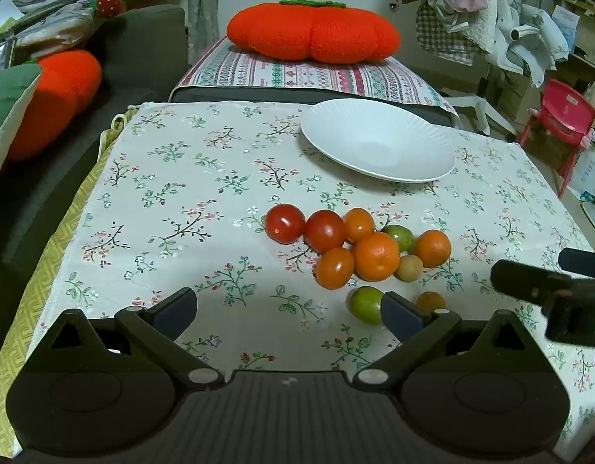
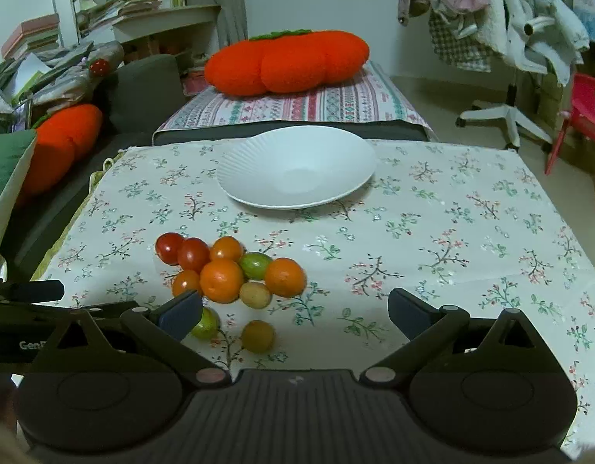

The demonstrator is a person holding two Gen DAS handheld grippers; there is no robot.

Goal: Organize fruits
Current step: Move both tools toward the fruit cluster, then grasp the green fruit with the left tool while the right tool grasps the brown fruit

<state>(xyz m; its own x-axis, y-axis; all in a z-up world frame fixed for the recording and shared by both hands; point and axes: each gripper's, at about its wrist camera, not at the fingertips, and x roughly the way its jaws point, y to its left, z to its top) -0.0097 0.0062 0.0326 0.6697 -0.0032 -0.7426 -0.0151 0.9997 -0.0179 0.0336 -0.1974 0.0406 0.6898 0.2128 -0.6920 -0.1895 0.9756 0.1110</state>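
Dim indoor light, soft foreground shadow, strong fisheye bending edges, sharp centre.

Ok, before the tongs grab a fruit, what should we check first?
1. Left tongs open: ok, wide apart and holding nothing.
2. Right tongs open: ok, holding nothing.
3. White plate ready: ok, nothing on it.
4. Fruits off the plate: ok, all sit in a cluster on the tablecloth.
5. Easy first pick: ok, the green tomato and small brownish fruit lie apart from the cluster.
6. Tongs bumping each other: cannot tell, but they are close side by side.
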